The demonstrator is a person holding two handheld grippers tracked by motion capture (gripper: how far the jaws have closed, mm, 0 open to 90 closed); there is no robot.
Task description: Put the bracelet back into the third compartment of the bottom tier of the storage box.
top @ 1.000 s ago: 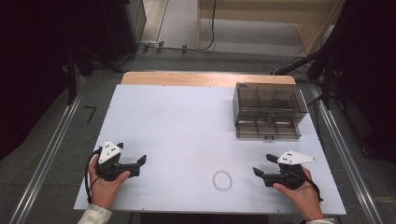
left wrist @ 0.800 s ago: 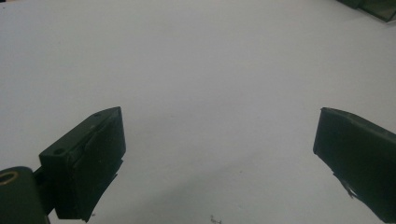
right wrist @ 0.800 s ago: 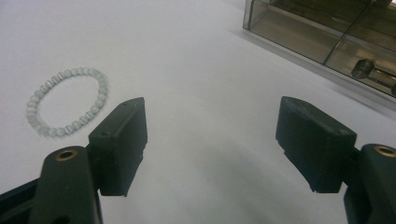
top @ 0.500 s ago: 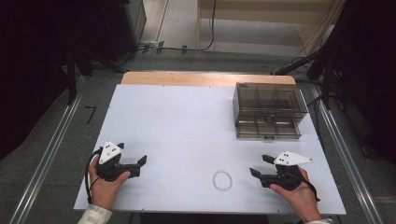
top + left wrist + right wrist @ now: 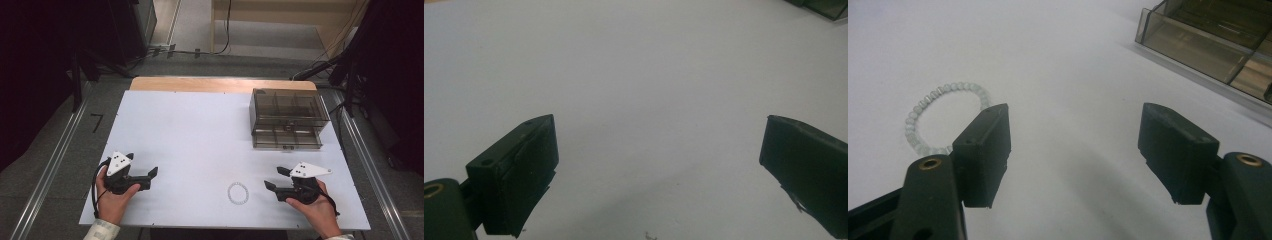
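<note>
- My left gripper (image 5: 150, 176) sat near the table's (image 5: 200, 130) front-left corner, jaws wide apart w/ nothing betw. them; left gripper view had just bare white top ahead.
- My right gripper (image 5: 275, 179) was at front right, jaws also spread wide, empty, pointing toward table centre.
- Bead bracelet (image 5: 238, 193), pale & round, lay flat on the white top betw. my two grippers, closer to the right one, not touching it. In right gripper view the bracelet (image 5: 940, 117) sat just beyond the left-hand jaw, partly behind it.
- Smoky clear drawer box (image 5: 287, 117) stood at back right, well apart from bracelet; its corner (image 5: 1208, 42) showed in right gripper view.
</note>
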